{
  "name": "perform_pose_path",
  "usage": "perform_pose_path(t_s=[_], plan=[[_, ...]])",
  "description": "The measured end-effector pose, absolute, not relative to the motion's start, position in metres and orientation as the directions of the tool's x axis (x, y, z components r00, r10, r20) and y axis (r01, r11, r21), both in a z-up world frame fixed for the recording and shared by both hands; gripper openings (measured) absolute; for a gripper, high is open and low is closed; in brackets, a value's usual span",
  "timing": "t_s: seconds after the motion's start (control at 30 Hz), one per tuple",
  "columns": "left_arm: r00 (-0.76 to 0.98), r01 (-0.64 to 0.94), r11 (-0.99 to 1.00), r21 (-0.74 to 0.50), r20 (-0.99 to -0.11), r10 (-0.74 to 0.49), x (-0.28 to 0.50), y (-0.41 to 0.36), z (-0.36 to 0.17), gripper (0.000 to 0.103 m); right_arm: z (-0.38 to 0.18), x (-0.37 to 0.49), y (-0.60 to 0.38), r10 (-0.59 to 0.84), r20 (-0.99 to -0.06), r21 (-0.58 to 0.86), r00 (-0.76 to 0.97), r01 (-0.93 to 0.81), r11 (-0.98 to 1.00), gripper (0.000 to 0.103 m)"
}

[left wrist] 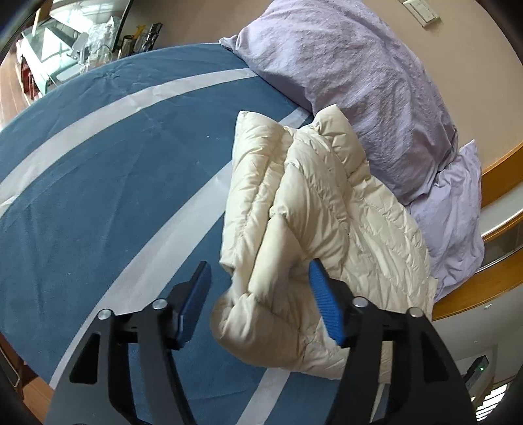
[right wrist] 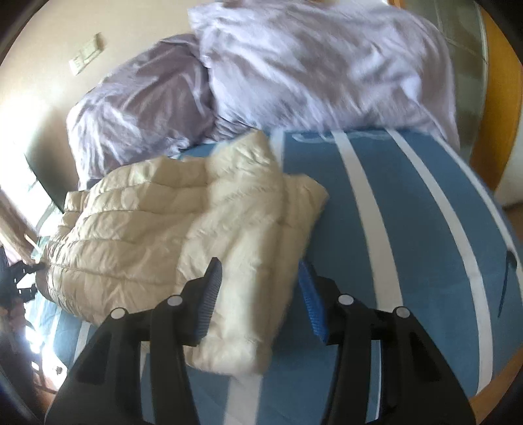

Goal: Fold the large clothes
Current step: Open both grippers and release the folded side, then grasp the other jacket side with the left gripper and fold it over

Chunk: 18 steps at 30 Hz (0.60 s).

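Left gripper (left wrist: pixel 260 302): jaws apart, about mid-wide. Near rolled end of the cream puffer jacket (left wrist: pixel 313 209) sits between the blue pads. Right pad (left wrist: pixel 325 304) is against or just beside the fabric, can't tell which. Left pad (left wrist: pixel 194 300) is clear of it, with bed sheet visible in the gap. Not clamped on anything.

Right gripper (right wrist: pixel 260 297): jaws apart, narrower than the left. A folded edge of the jacket lies between the pads. Left pad (right wrist: pixel 209 297) overlaps the fabric and looks to be touching. Right pad (right wrist: pixel 312 300) is just beside the jacket's edge, over the sheet. No pinch visible. This view is motion-blurred, so contact is not certain.

Jacket: folded into a thick bundle, quilted channels showing, lying on the blue bed sheet (left wrist: pixel 98 170) with white stripes. It sits toward the head end of the bed, its far end touching or just beside the lilac pillow (left wrist: pixel 359 85). In the left wrist view it runs along the bed's right edge, next to the wooden bed frame (left wrist: pixel 503 173). A second lilac pillow (right wrist: pixel 320 65) lies at the head end beside the first, seen in the right wrist view.

Left gripper also shows in the right wrist view, at that picture's left edge, by the jacket's far end.

Wall switch plate (left wrist: pixel 421 9) above the pillows.
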<state>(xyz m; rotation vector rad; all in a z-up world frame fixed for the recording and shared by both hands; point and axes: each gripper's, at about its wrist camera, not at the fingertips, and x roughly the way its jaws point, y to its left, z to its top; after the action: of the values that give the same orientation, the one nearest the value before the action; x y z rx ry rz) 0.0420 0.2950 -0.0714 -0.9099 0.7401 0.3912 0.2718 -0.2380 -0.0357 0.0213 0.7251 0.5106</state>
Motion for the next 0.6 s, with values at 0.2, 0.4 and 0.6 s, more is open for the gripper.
perform_pose_path(t_s=[0.2, 0.4, 0.6], plan=[[0.689, -0.601, 0.555, -0.575, -0.725, -0.007, 0.055, 0.304, -0.071, 0.08, -0.036, 0.277, -0.193, 0.431, -0.63, 0.08, 0.646, -0.498, 0.864, 0.049], [0.669, -0.614, 0.551, -0.565, -0.743, -0.017, 0.074, 0.32, -0.073, 0.082, -0.048, 0.283, -0.179, 0.406, -0.648, 0.046, 0.645, -0.499, 0.865, 0.049], [0.661, -0.614, 0.545, -0.571, -0.75, -0.041, 0.083, 0.324, -0.079, 0.082, -0.068, 0.288, -0.174, 0.375, -0.67, 0.011, 0.641, -0.497, 0.868, 0.051]])
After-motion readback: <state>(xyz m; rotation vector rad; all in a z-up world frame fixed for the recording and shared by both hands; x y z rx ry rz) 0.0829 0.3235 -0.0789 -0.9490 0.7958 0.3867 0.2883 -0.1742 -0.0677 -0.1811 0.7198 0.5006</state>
